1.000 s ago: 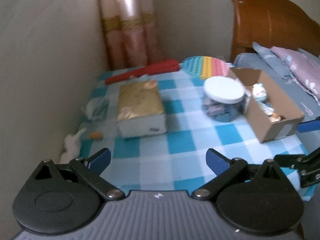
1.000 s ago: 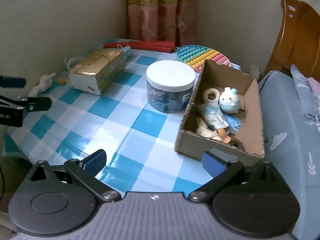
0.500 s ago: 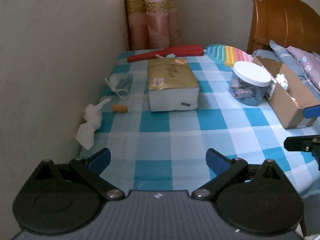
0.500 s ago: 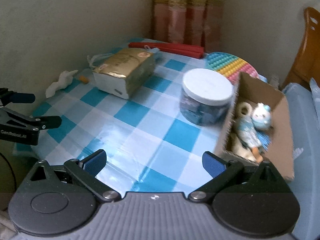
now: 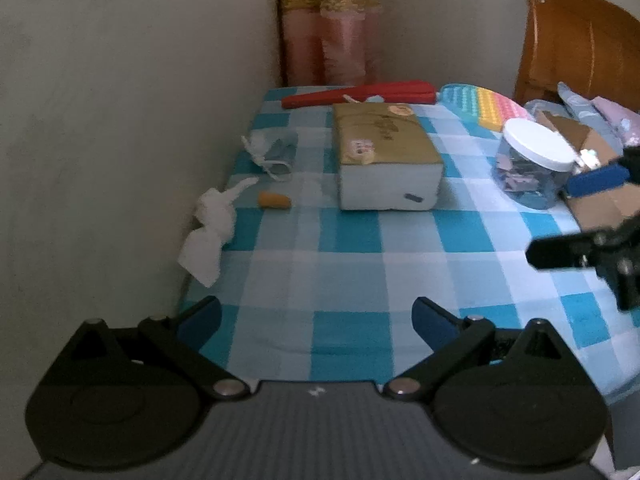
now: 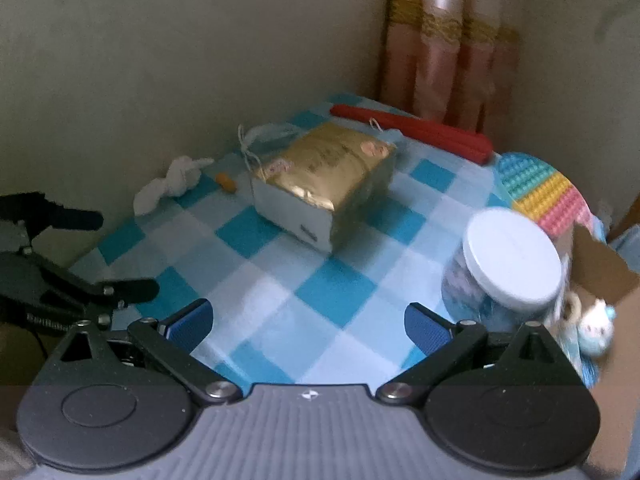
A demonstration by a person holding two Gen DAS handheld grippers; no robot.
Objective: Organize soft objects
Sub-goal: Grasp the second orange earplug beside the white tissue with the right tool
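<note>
A crumpled white tissue (image 5: 212, 226) lies at the table's left edge by the wall, with a small orange soft piece (image 5: 274, 200) beside it; both also show in the right wrist view, the tissue (image 6: 170, 182) and the orange piece (image 6: 226, 182). A face mask (image 5: 276, 152) lies behind them. A cardboard box (image 6: 600, 276) at the right holds a small plush toy (image 6: 598, 326). My left gripper (image 5: 316, 318) is open and empty above the table's near edge. My right gripper (image 6: 306, 322) is open and empty, over the near part of the table.
A gold tissue pack (image 5: 380, 154) lies mid-table. A clear jar with a white lid (image 6: 508, 264) stands beside the box. A red folded fan (image 5: 360, 96) and a rainbow pop mat (image 6: 544, 190) lie at the back. A wall runs along the left; a bed is at right.
Both grippers have swung left, toward the wall side of the table. The tissue and orange piece now sit nearer the middle of view; the box has slid to the right edge.
</note>
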